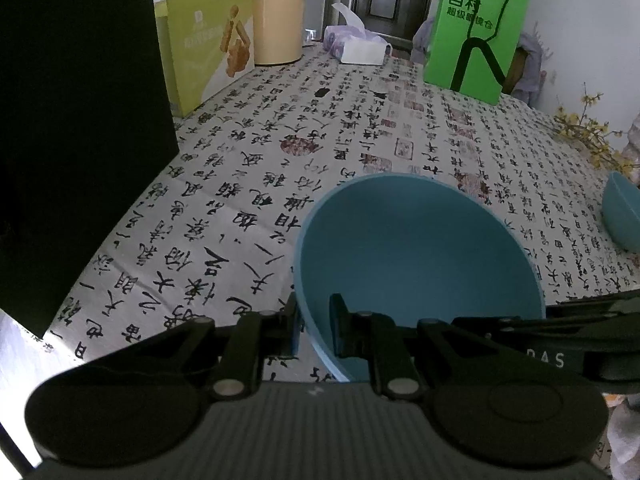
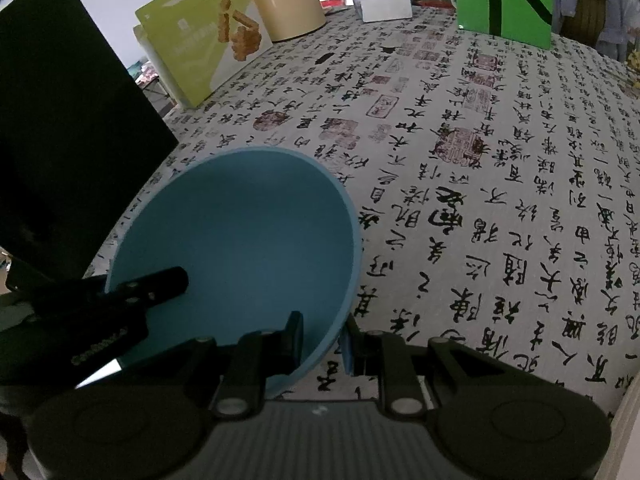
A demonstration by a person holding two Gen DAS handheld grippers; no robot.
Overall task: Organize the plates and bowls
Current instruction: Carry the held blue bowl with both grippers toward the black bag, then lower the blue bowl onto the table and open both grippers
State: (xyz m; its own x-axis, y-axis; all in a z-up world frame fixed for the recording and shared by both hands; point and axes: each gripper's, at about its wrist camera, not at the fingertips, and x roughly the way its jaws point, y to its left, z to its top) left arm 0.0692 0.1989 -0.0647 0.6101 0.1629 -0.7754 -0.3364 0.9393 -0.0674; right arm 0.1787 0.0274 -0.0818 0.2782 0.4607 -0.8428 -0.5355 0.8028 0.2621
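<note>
One blue bowl (image 1: 416, 248) is held by both grippers, tilted just above the calligraphy-print tablecloth (image 1: 248, 184). My left gripper (image 1: 316, 328) is shut on the bowl's left rim, one finger inside and one outside. My right gripper (image 2: 324, 344) is shut on the opposite rim of the same blue bowl (image 2: 240, 232). In the right wrist view the left gripper's finger (image 2: 160, 284) reaches into the bowl from the left. In the left wrist view, a second blue bowl (image 1: 620, 212) sits at the table's far right edge.
A black box (image 1: 80, 120) stands at the left. A yellow-green snack box (image 1: 208, 40), a beige jug (image 1: 276, 12), a tissue pack (image 1: 356, 44) and a green bag (image 1: 476, 36) line the back. Yellow flowers (image 1: 588, 132) lie at the right.
</note>
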